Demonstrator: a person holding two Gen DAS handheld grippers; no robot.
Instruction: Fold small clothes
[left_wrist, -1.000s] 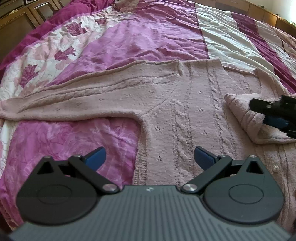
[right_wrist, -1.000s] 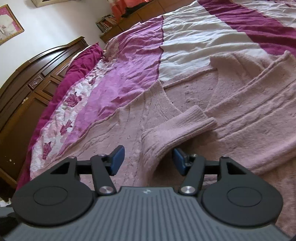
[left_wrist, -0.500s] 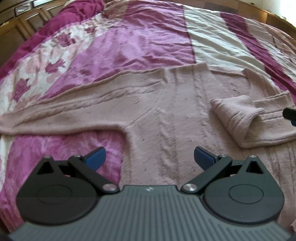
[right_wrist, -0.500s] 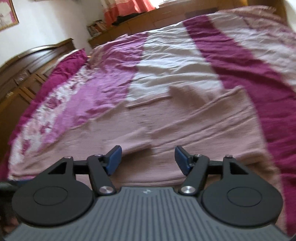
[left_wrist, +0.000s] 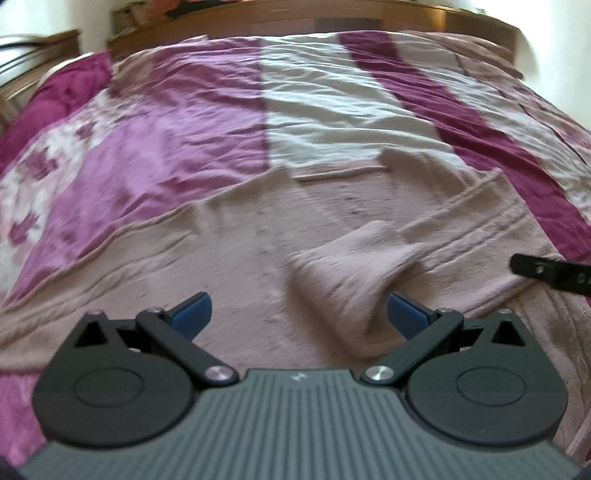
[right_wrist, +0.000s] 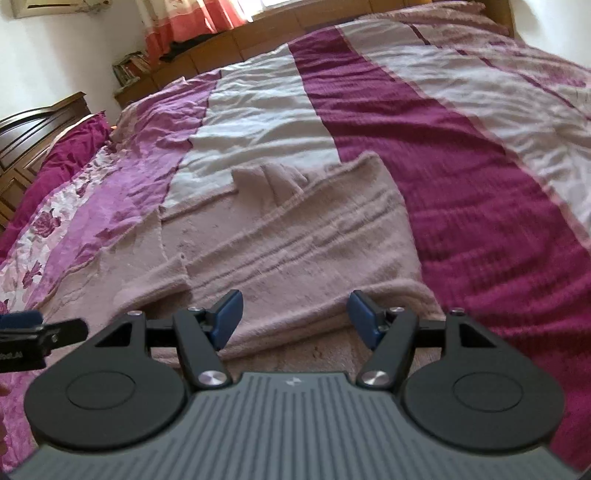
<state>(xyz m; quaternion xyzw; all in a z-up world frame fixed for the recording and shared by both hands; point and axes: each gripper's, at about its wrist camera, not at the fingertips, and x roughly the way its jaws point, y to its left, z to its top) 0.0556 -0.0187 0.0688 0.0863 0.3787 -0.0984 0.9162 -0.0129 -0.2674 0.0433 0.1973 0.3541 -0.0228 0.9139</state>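
the pink cardigan lies flat on the bedspread, one sleeve already folded across its body. my left gripper and right gripper both gape wide, holding nothing. i judge the other sleeve and the body folds remain.

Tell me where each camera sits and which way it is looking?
Left wrist: sits on the left gripper, looking forward and down at the pink sweater and its folded sleeve; its open blue fingers show, plus the right gripper's tip at the right edge.
Right wrist: sits on the right gripper, looking forward and down at the sweater's folded side; its open fingers show, plus the left gripper at the left edge.
Shared: the sweater and striped bedspread.
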